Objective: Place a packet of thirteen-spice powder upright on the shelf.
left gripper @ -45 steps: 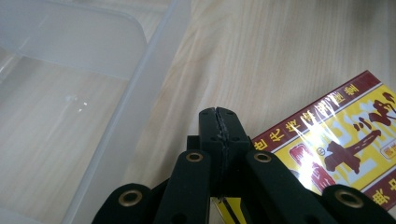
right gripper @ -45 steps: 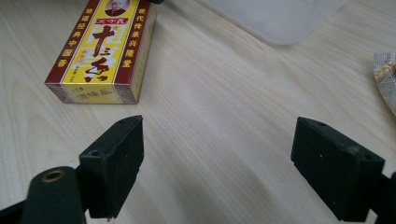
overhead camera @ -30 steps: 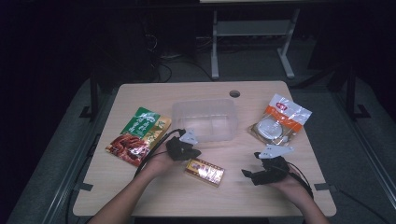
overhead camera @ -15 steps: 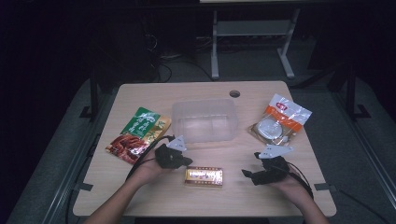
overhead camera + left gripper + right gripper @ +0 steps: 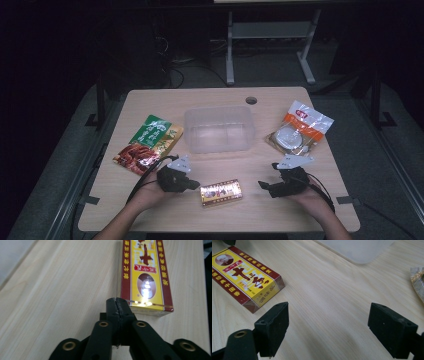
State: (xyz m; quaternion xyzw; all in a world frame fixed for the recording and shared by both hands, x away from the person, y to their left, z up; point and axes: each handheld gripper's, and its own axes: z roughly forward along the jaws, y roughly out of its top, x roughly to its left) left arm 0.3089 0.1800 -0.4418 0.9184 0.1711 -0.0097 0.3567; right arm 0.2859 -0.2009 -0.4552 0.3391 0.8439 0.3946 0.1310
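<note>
Left tongs (image 5: 196, 184) rest on the tabletop (image 5: 150, 215) with jaws pressed fully together, gripping nothing; their tips sit just beside the near short end of the yellow and red box (image 5: 221, 192). Right tongs (image 5: 264, 186) stand wide apart and empty, with the box ahead and to their left in the right gripper view.

Progress, as judged: the box lies flat between the two tongs, not lifted and not grasped. The clear plastic container (image 5: 218, 129) beyond both tongs is empty, so placing the box in it, if intended, remains to be done.

Orientation: the long axis of the box runs from the left tongs toward the right tongs, printed face up.
</note>
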